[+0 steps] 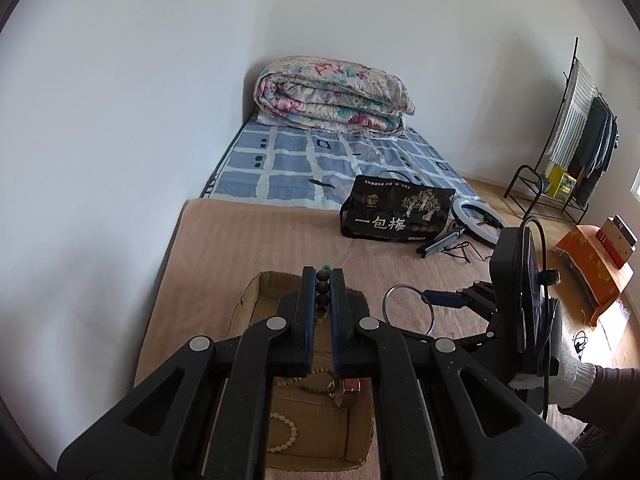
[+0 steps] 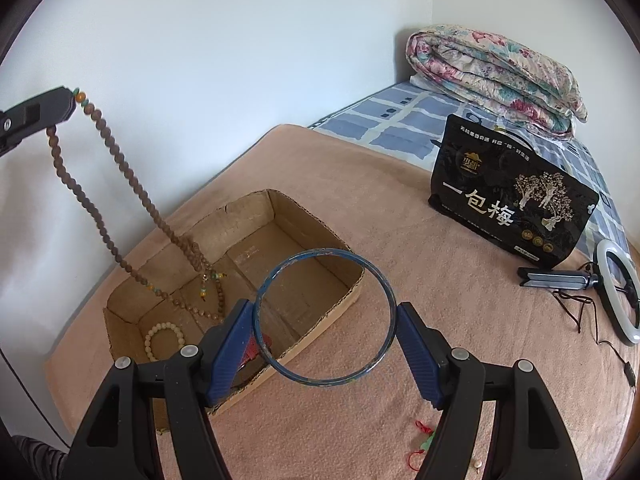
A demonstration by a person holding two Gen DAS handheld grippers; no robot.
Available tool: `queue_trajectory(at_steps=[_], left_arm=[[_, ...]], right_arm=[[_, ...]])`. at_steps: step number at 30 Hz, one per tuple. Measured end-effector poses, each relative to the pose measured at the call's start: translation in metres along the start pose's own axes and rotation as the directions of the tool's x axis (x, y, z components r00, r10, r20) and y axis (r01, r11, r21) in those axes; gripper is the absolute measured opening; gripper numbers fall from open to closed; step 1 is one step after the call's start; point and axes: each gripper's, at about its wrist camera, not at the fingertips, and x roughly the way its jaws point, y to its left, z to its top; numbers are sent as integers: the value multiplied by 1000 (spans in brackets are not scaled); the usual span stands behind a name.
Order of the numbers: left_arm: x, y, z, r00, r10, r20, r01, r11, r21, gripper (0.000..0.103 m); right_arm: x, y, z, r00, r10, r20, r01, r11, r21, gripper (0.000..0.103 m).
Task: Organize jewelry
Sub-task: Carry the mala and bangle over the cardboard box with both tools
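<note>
My left gripper [image 1: 322, 280] is shut on a long brown bead necklace [image 1: 323, 289] and holds it above an open cardboard box [image 1: 256, 300]. In the right wrist view the necklace [image 2: 120, 168] hangs from the left gripper [image 2: 60, 104] with its lower end inside the box [image 2: 320, 232]. My right gripper [image 2: 325, 312] is shut on a blue bangle [image 2: 380, 276] and holds it over the box's near right corner; the bangle [image 1: 430, 312] also shows in the left wrist view. A cream bead bracelet [image 2: 150, 340] and a red item [image 2: 256, 346] lie in the box.
The box sits on a pink blanket [image 2: 400, 220] on a bed by the wall. A black printed bag [image 2: 512, 196], a ring light with tripod [image 2: 624, 292], a folded floral quilt [image 2: 492, 64], and a small red-and-green charm [image 2: 426, 440] lie on the bed.
</note>
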Motion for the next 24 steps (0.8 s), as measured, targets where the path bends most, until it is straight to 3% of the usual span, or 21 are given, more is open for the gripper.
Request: queue_trajectory(at_steps=[12, 24], left_arm=[[32, 20, -49, 994, 6, -113, -13, 998, -62, 4], [58, 25, -88, 976, 47, -215, -57, 998, -40, 4]], right_arm=[[36, 9, 9, 999, 17, -32, -17, 1000, -10, 74], [61, 11, 13, 998, 21, -59, -21, 1000, -8, 74]])
